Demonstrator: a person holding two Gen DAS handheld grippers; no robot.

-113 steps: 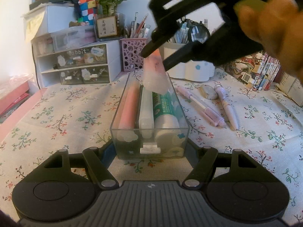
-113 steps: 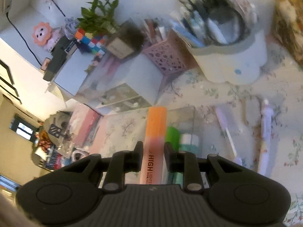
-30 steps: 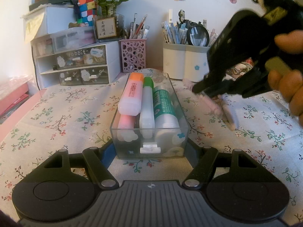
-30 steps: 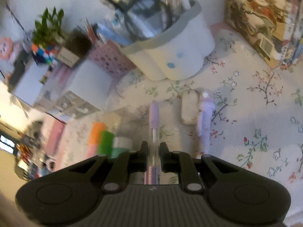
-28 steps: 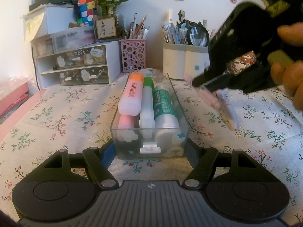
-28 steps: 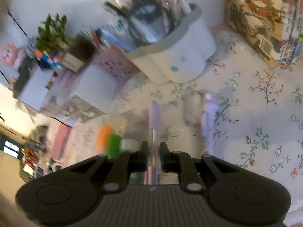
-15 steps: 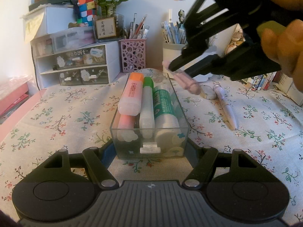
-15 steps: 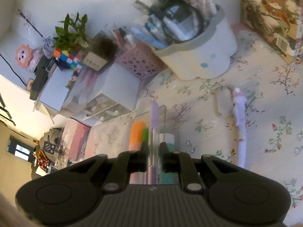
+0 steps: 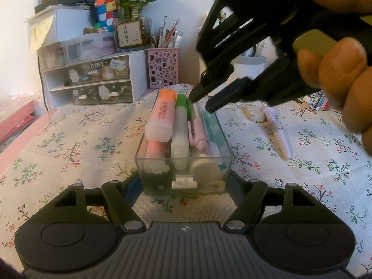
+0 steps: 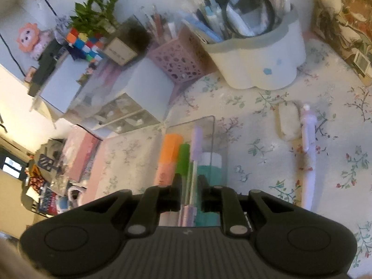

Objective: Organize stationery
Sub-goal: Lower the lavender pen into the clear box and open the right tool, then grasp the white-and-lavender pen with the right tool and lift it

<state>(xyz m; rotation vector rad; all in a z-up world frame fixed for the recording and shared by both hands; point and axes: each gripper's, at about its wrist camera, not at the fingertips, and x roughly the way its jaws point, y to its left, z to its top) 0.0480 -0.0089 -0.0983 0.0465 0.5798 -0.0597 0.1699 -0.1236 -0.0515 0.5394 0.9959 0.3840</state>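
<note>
A clear plastic box (image 9: pixel 183 181) stands on the floral cloth, and my left gripper (image 9: pixel 184 181) is shut on its near end. In it lie an orange highlighter (image 9: pixel 161 116), a green-capped marker (image 9: pixel 181 125), a teal tube (image 9: pixel 211 125) and a pink pen (image 9: pixel 197 132). My right gripper (image 9: pixel 200 103) hovers open just above the pen. In the right wrist view the pen (image 10: pixel 194 162) lies loose between the parted fingers of my right gripper (image 10: pixel 189 186). A second pink pen (image 9: pixel 276 130) and an eraser (image 9: pixel 254 114) lie on the cloth to the right.
A white drawer unit (image 9: pixel 93 81), a pink perforated pen cup (image 9: pixel 162 67) and a white pen holder (image 10: pixel 258 62) stand at the back. Books (image 9: pixel 318 97) stand at the far right. A pink edge (image 9: pixel 14 125) borders the left.
My right gripper carried the pink pen from the cloth over the box, lowered it among the markers and opened. The left gripper and the box have not moved.
</note>
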